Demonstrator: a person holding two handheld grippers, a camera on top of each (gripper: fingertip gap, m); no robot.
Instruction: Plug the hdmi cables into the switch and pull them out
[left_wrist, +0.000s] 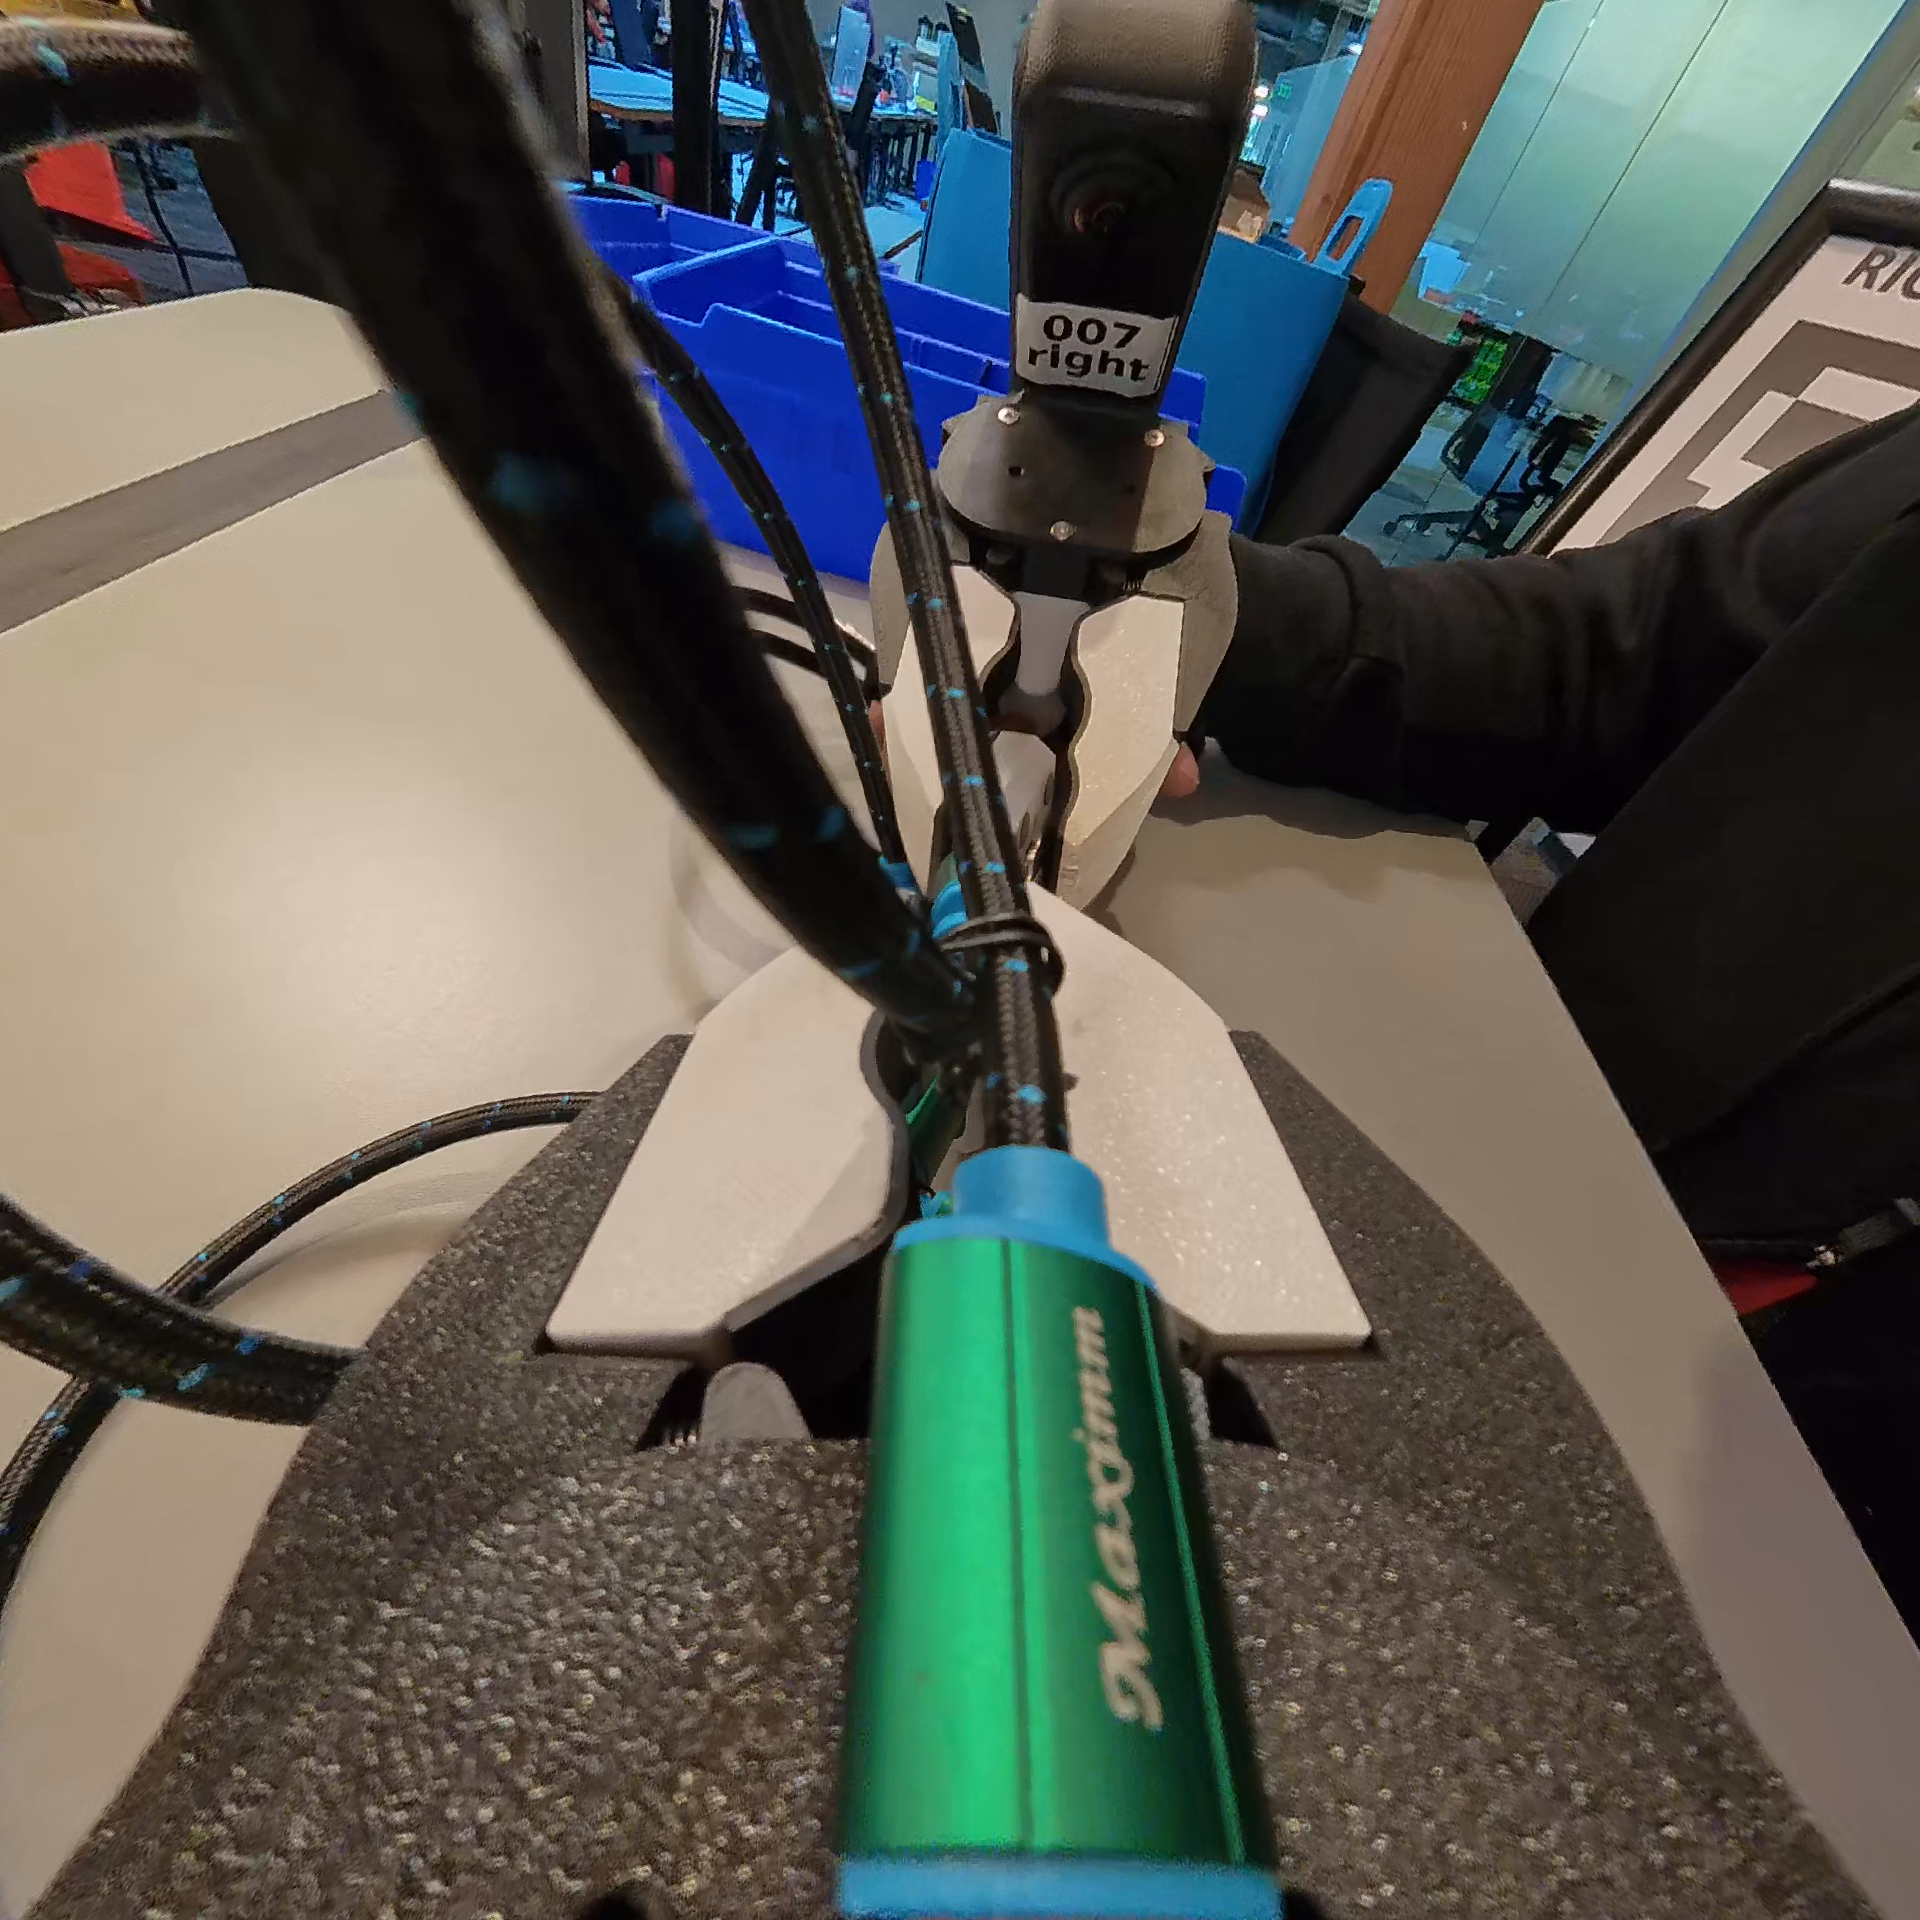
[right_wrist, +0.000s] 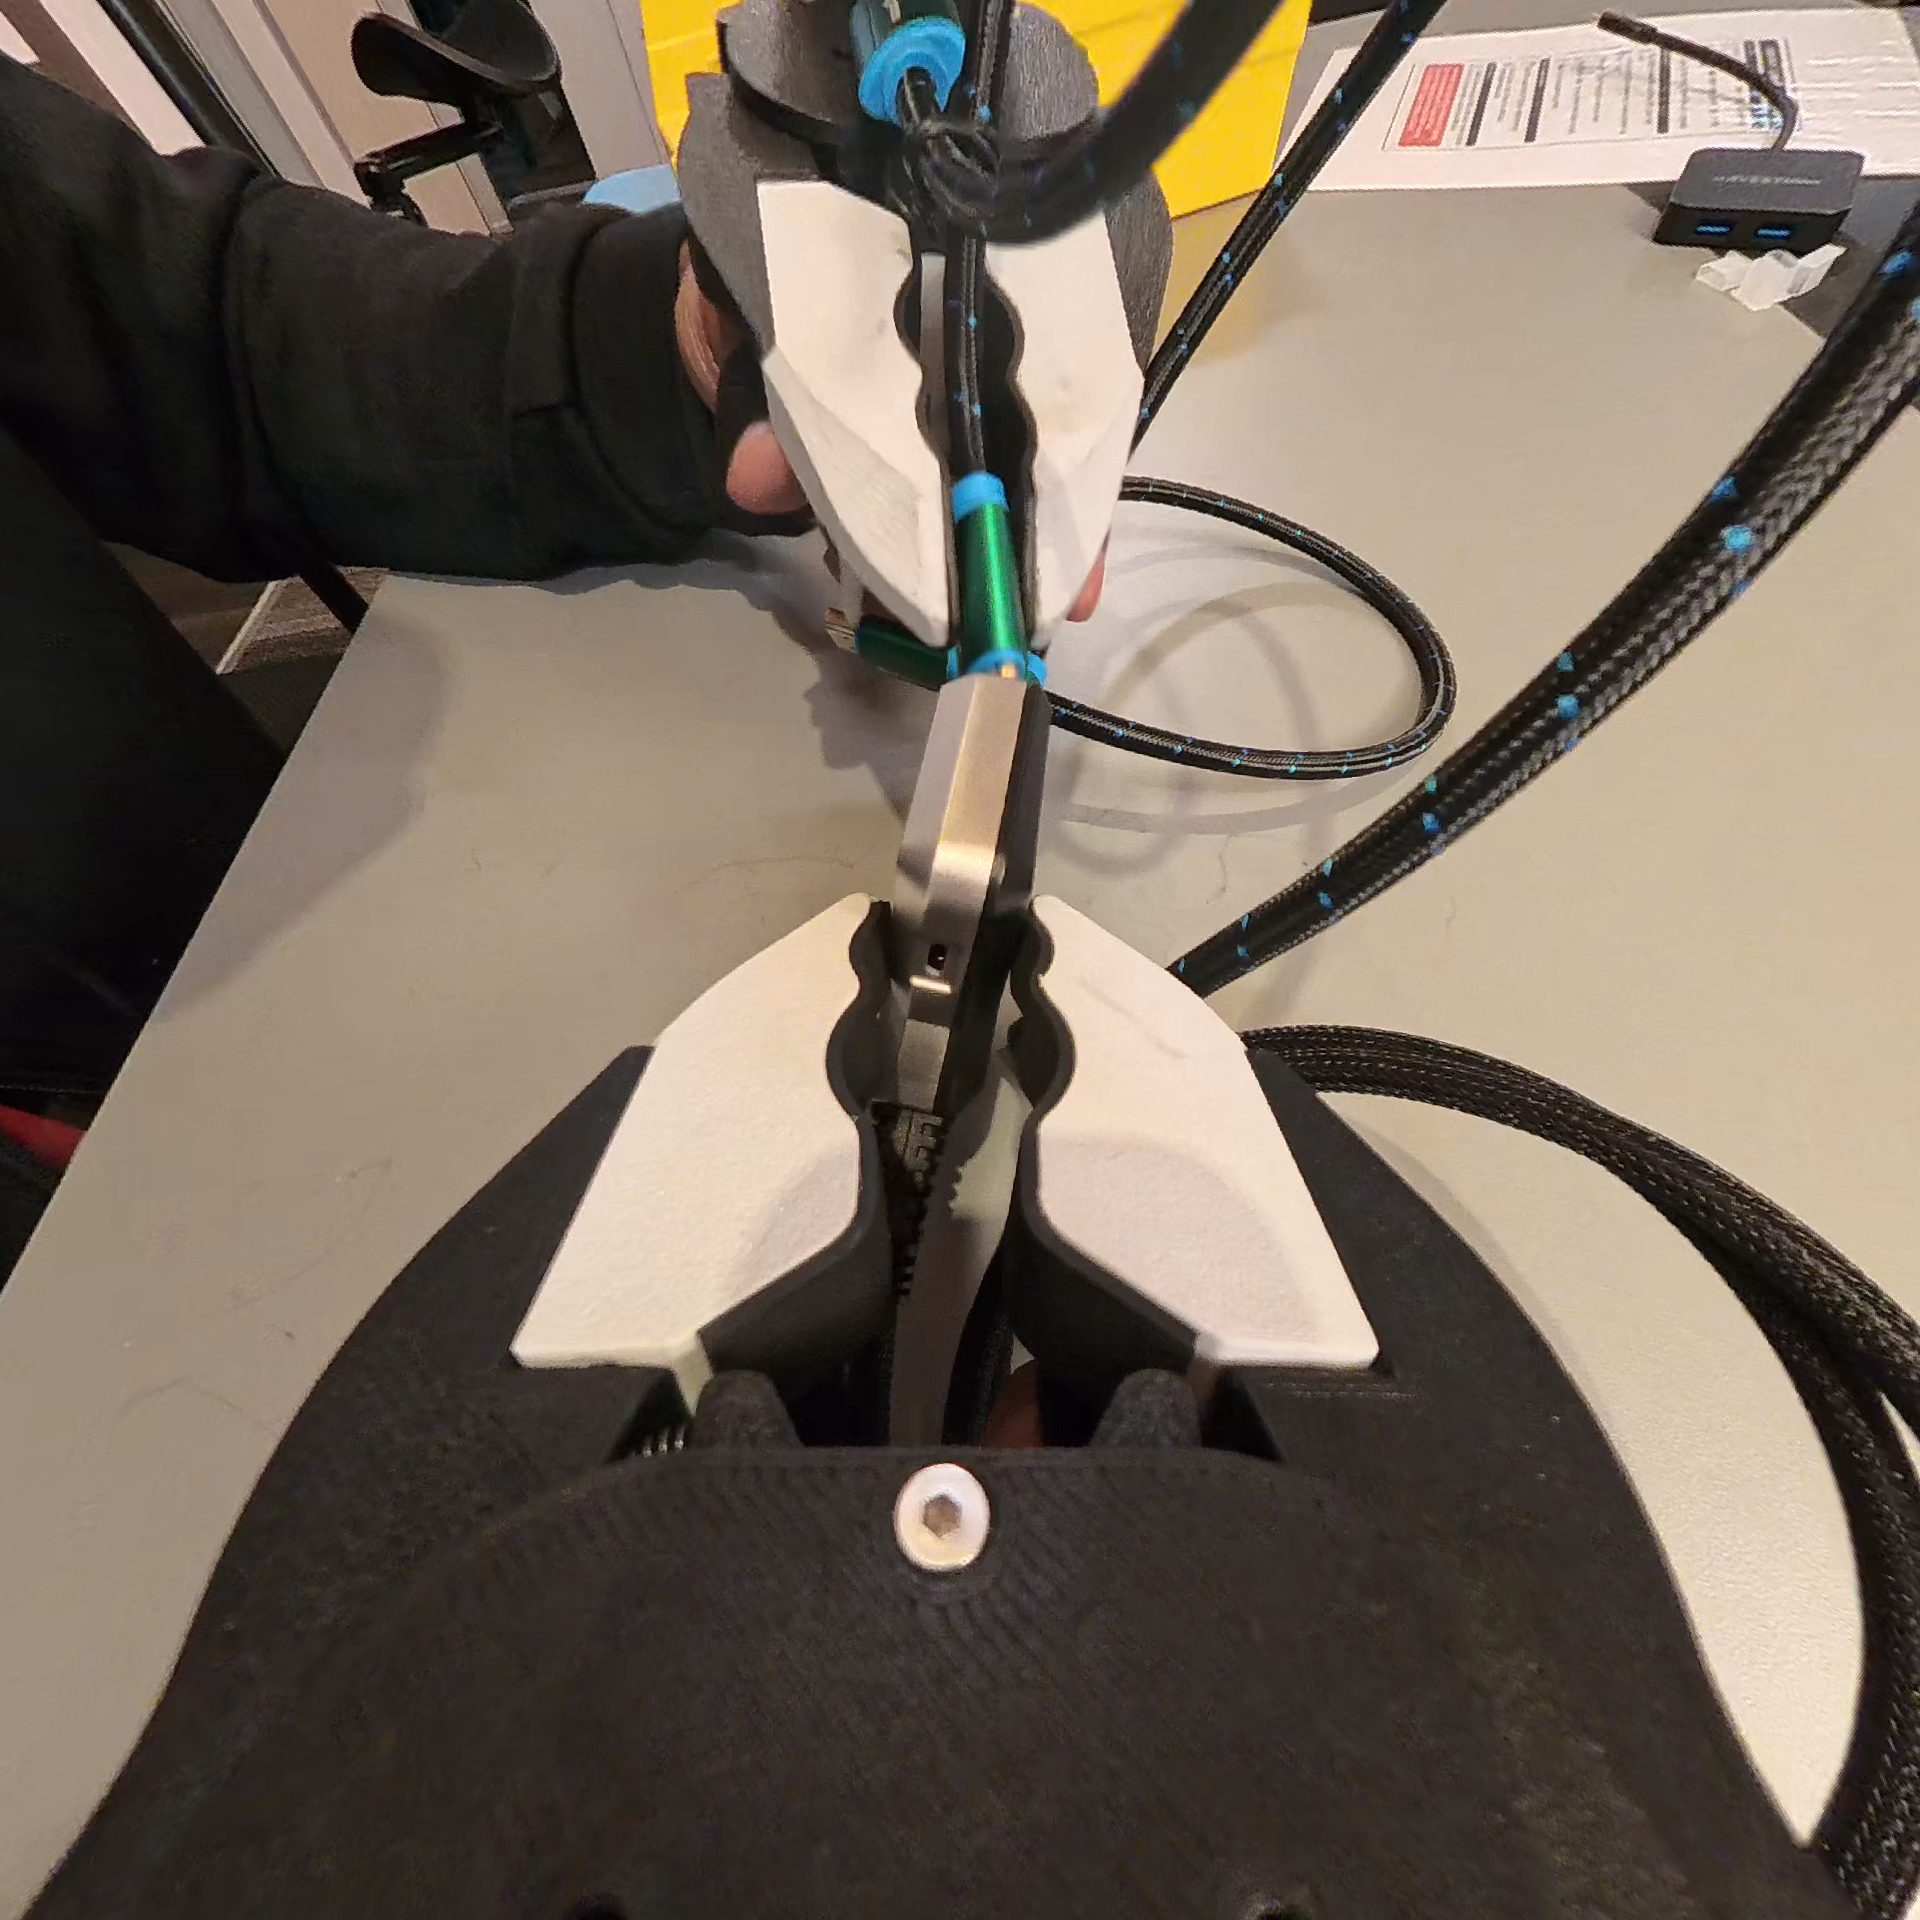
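Note:
My right gripper (right_wrist: 956, 914) is shut on the silver HDMI switch (right_wrist: 961, 810) and holds it edge-on above the grey table (right_wrist: 520, 831). My left gripper (right_wrist: 987, 613) faces it, shut on a green HDMI plug (right_wrist: 985, 556) whose tip meets the switch's far end; I cannot tell whether it is seated. A second green plug (right_wrist: 899, 646) hangs just left of that end. In the left wrist view, my left gripper (left_wrist: 971, 935) closes on black braided cables (left_wrist: 997, 831), another green plug (left_wrist: 1039, 1558) lies on its body, and the right gripper (left_wrist: 1023, 862) is opposite.
Thick braided cable loops (right_wrist: 1351, 665) lie on the table right of the grippers. A black hub (right_wrist: 1756, 197) and a paper sheet (right_wrist: 1590, 83) sit at the far right. Blue bins (left_wrist: 831, 343) stand beyond the table edge. Gloved hands (right_wrist: 644, 395) hold both grippers.

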